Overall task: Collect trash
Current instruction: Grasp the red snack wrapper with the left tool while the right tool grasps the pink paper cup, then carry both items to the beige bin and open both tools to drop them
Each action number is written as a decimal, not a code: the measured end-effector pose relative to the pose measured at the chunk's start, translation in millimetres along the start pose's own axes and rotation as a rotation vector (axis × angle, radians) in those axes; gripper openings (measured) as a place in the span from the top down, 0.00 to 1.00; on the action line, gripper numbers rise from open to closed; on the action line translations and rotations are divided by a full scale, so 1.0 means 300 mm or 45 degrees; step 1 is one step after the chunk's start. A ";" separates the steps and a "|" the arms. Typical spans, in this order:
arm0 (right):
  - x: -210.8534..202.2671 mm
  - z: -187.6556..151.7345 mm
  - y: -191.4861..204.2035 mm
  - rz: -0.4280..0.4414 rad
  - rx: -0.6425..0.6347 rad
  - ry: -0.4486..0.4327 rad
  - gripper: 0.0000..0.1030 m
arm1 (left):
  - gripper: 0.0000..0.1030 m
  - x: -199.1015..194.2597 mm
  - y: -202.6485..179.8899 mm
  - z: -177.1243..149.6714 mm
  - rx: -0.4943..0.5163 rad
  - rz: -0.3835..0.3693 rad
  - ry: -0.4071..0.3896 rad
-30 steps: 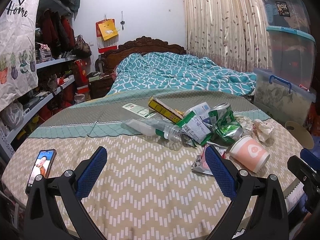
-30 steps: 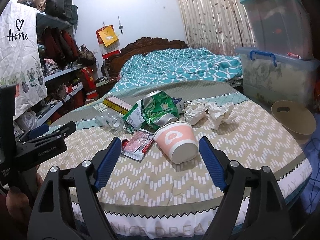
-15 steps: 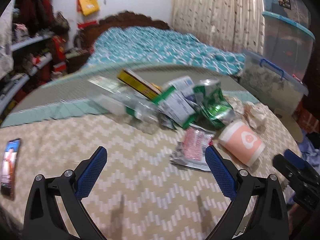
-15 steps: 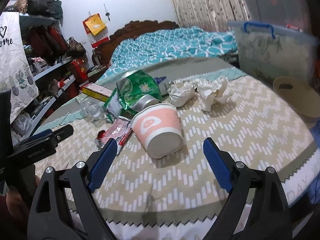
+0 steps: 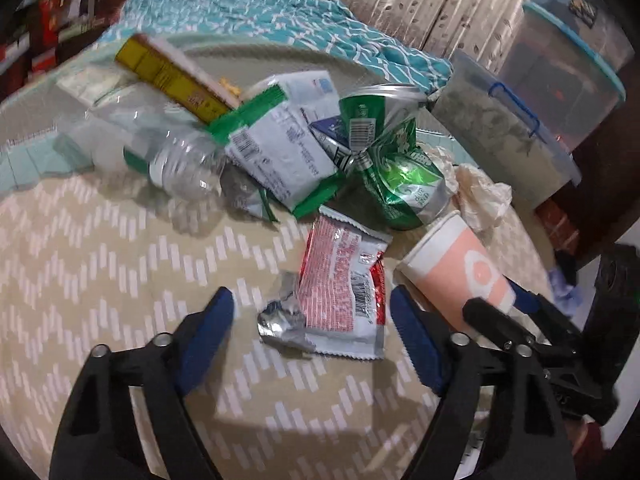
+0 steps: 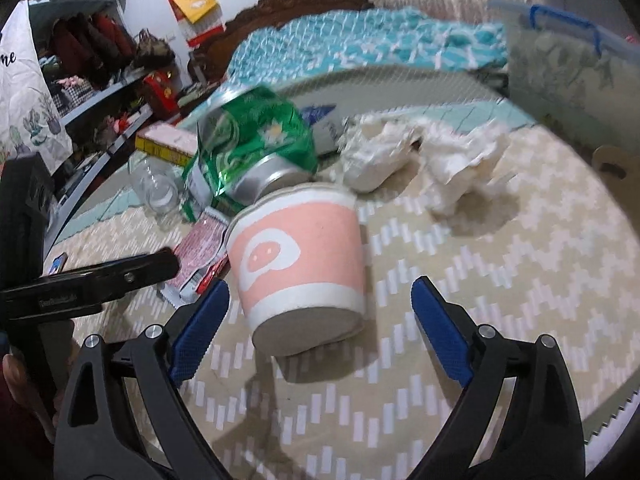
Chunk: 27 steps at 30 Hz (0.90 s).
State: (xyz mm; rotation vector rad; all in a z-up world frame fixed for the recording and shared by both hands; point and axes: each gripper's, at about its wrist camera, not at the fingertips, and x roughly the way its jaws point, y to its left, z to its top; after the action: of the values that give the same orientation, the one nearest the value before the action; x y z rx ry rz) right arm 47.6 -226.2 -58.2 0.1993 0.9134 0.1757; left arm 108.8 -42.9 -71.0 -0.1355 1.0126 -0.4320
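both wide-open empty grippers closer now: left gripper (image 5: 310, 320) astride red wrapper (image 5: 342, 284), right gripper (image 6: 320, 314) astride pink cup (image 6: 300, 256), base visible only there

A home bedroom: bed (image 6: 360, 40), curtains (image 5: 400, 8), cluttered shelves (image 6: 100, 92).

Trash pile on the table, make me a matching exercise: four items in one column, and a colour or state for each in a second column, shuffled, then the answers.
Items:
1. paper cup
2. snack wrapper
3. plastic bottle
4. foil bag

Descriptions:
A. clear, lying on its side
B. green and silver, crumpled
C. pink and white, tipped over
D. red and white, lying flat

Pairs: 1-C, 2-D, 3-A, 4-B
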 end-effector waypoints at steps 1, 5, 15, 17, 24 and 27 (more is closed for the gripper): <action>0.004 0.001 -0.002 0.005 0.003 0.009 0.11 | 0.39 0.007 -0.018 -0.004 0.036 0.014 0.000; 0.003 -0.012 0.006 0.022 -0.026 0.000 0.35 | 0.84 0.020 -0.070 -0.023 0.137 0.074 0.007; -0.228 -0.131 -0.102 -0.050 -0.015 -0.292 0.39 | 0.93 -0.125 -0.188 -0.070 0.196 -0.121 -0.055; -0.259 -0.140 -0.157 -0.096 0.043 -0.334 0.39 | 0.93 -0.126 -0.241 -0.050 0.221 -0.150 -0.063; -0.329 -0.101 -0.481 -0.199 0.341 -0.399 0.39 | 0.93 0.018 -0.539 0.094 0.383 -0.275 0.000; -0.358 -0.067 -0.651 -0.292 0.461 -0.416 0.39 | 0.93 0.135 -0.738 0.179 0.490 -0.339 0.031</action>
State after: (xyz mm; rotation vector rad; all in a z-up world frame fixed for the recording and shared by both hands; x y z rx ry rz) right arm -20.0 -438.3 -35.8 0.4425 0.6297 -0.2331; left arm 109.0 -265.3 -6.7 0.0829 0.9207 -0.8645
